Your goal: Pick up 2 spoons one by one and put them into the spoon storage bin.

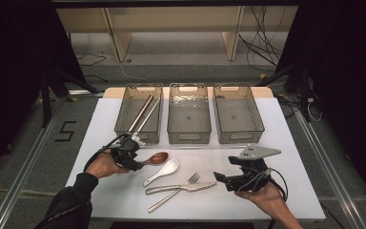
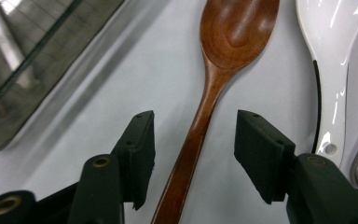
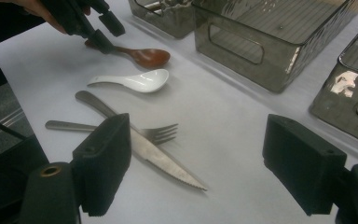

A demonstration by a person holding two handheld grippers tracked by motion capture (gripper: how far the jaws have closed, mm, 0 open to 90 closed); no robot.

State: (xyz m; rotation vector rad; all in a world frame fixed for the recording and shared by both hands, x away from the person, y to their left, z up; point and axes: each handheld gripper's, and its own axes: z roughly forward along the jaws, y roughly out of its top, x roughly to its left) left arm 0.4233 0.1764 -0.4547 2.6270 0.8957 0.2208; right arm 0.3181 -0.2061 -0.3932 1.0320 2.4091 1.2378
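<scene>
Even overhead light brightens the white counter (image 1: 267,143); dark frame edges, soft shadows, glare on the white spoon (image 2: 335,42).

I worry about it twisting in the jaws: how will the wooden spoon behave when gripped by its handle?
The wooden spoon looks stiff and probably light. Its narrow, rounded, glossy handle may slip or rotate between the left gripper pads, which stand apart on either side of it.
</scene>
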